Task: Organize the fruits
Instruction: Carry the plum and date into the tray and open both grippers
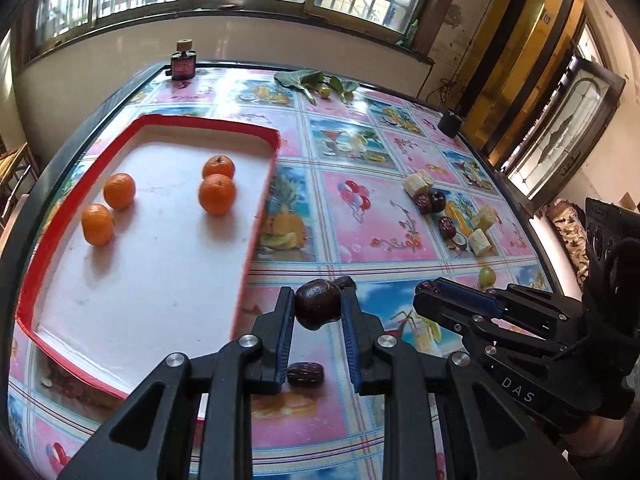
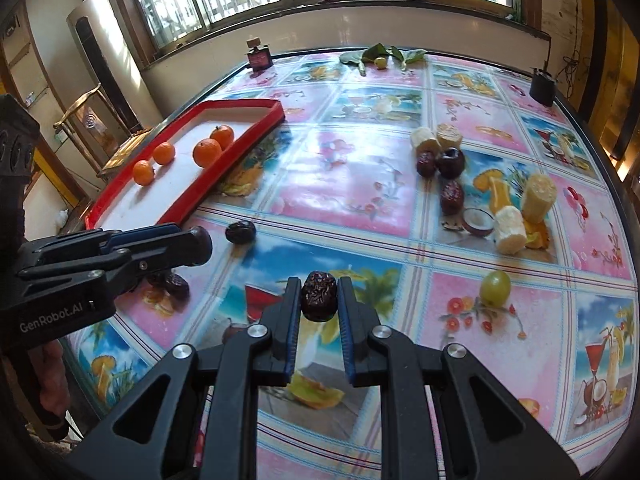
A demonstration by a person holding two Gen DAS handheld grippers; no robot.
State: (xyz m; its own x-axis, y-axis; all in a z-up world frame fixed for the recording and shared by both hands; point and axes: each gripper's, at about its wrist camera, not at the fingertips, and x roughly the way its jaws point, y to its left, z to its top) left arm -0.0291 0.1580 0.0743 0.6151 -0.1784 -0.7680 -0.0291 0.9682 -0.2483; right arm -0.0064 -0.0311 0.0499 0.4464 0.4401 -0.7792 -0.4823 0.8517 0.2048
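Fruit is gripped in both claws above the counter (image 2: 360, 184). A smooth dark plum (image 1: 318, 303) is clenched between the pads of the left claw (image 1: 317, 306), just right of the red tray (image 1: 262, 208). A wrinkled date (image 2: 319, 296) is clenched in the right claw (image 2: 319, 298), held over the patterned cloth.

Four oranges (image 1: 217, 194) are seen on the tray's white floor, two touching near the right wall and two near the left. A loose date (image 1: 305, 374) lies on the counter below the left claw, and another dark fruit (image 2: 240, 232) lies near the tray's corner.

Further right, a cluster of dates (image 2: 451, 197), a dark plum (image 2: 450, 162) and pale banana pieces (image 2: 509, 229) is gathered. A green grape (image 2: 495, 288) sits apart, nearer the right claw. Leaves (image 2: 380, 55) and a small bottle (image 2: 258, 56) stand at the far edge.
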